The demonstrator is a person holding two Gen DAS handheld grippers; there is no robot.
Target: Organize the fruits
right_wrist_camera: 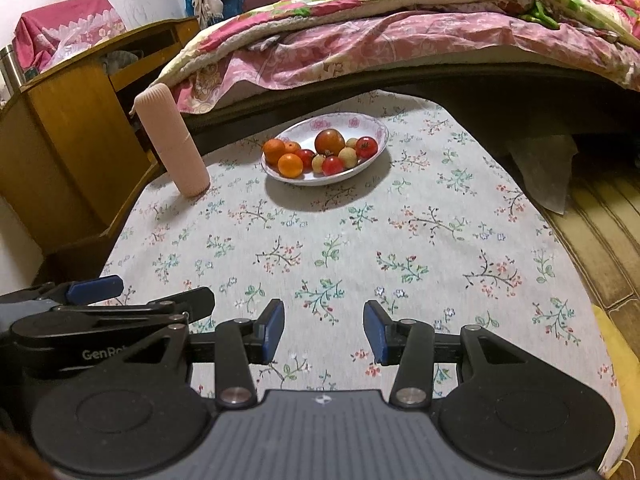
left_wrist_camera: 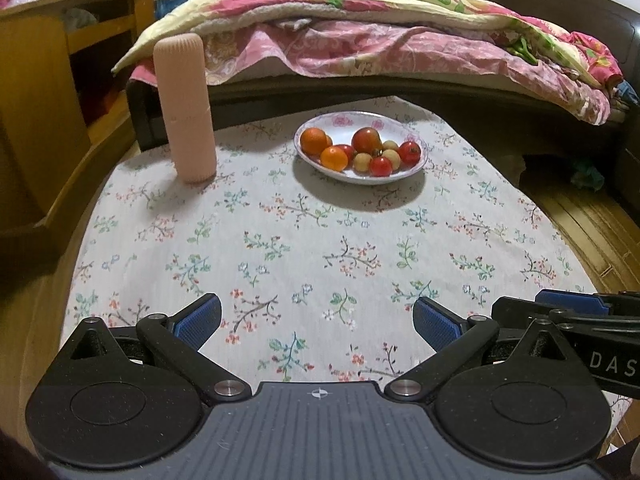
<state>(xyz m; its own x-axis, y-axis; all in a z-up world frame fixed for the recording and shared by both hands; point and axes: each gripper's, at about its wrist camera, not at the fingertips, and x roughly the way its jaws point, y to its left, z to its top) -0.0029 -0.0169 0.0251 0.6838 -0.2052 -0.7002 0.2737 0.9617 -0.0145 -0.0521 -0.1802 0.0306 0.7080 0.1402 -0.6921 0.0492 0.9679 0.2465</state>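
A bed (left_wrist_camera: 360,40) heaped with pink and floral quilts fills the top of both frames. Below it, a table under a flowered cloth (left_wrist_camera: 320,248) takes the middle and lower part of each view. A wooden cabinet (left_wrist_camera: 44,120) stands at the left edge. Only the right wrist view shows a pink cloth-covered bundle (right_wrist_camera: 64,28) on top of it at upper left, a metal flask (right_wrist_camera: 10,68) at the far left edge, and a yellow patch (right_wrist_camera: 616,360) at the lower right beside the table.

The left gripper (left_wrist_camera: 316,320) sits at the bottom of its own frame, jaws spread wide over bare cloth, holding nothing. The right wrist view sees it from the side at lower left. The right gripper (right_wrist_camera: 324,330) sits at the bottom of its frame, jaws also parted and empty, though with a narrower gap. The left wrist view catches only part of it at the lower right edge.

A tall pink ribbed cylinder (left_wrist_camera: 186,108) stands upright on the cloth, left of centre, near the table's far edge. Just right of it is a white flower-rimmed plate (left_wrist_camera: 416,164) holding the fruit: oranges (left_wrist_camera: 334,159), a large reddish fruit (left_wrist_camera: 366,140), small red tomatoes (left_wrist_camera: 410,153) and pale round fruits (left_wrist_camera: 362,162), all piled touching one another, well apart from both grippers.
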